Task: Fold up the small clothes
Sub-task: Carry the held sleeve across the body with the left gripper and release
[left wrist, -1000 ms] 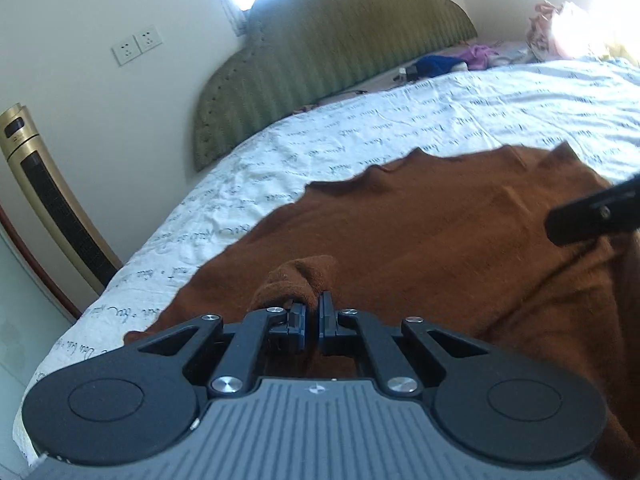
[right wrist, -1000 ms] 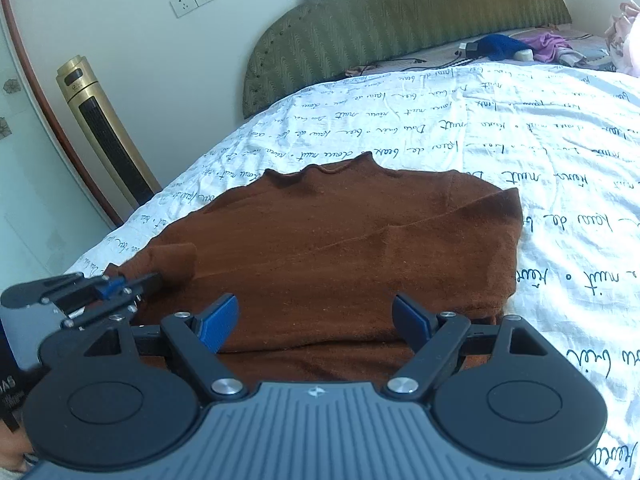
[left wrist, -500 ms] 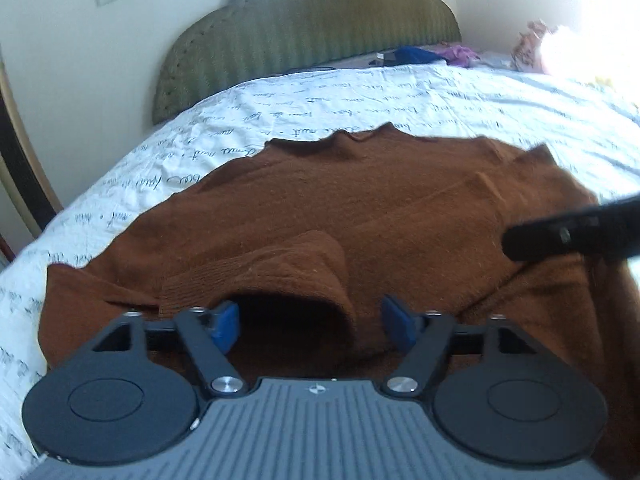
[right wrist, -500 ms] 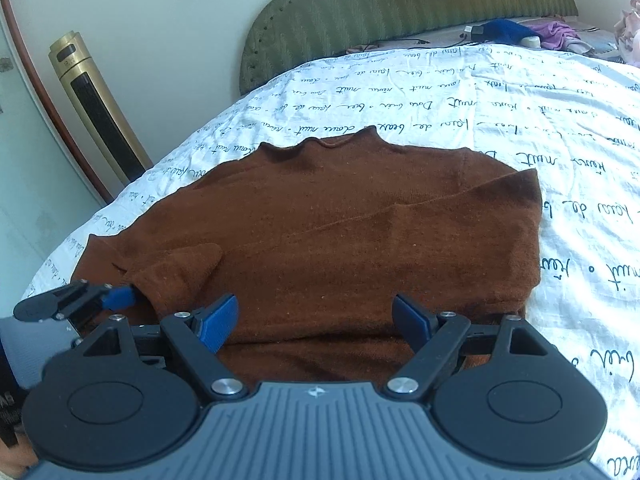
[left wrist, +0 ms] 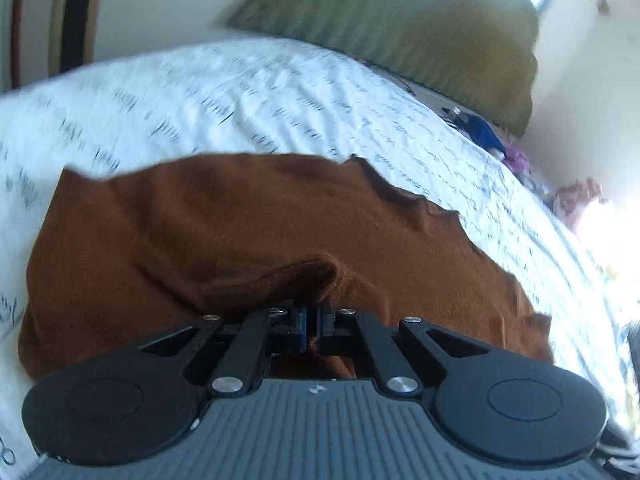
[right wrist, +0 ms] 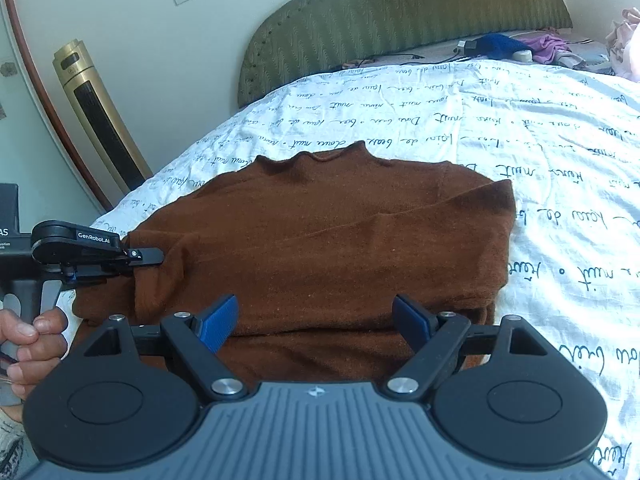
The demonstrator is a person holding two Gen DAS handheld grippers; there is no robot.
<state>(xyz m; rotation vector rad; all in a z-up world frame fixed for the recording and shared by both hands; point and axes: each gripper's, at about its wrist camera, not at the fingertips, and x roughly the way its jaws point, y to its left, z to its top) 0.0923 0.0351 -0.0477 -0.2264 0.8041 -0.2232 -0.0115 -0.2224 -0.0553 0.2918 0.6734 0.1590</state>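
Observation:
A brown sweater (right wrist: pixel 340 240) lies flat on the bed with its collar at the far side. The right sleeve is folded in across the body. My left gripper (left wrist: pixel 314 322) is shut on a raised fold of the left sleeve (left wrist: pixel 280 276). In the right wrist view the left gripper (right wrist: pixel 154 257) meets the sweater's left edge, rolled onto its side. My right gripper (right wrist: pixel 316 320) hovers open over the sweater's near hem, with nothing pressed between its blue pads (right wrist: pixel 218 322).
The white bedsheet (right wrist: pixel 520 128) with dark script spreads all round the sweater. A green headboard (right wrist: pixel 400 12) stands behind, with loose clothes (right wrist: pixel 500 44) at the far right. A gold tower unit (right wrist: pixel 96 120) stands by the wall. A hand (right wrist: pixel 28 344) holds the left gripper's handle.
The left gripper opened over the sleeve end, then rolled onto its side, shifted along the sweater's left edge and shut on a sleeve fold. The right gripper has stayed put, open.

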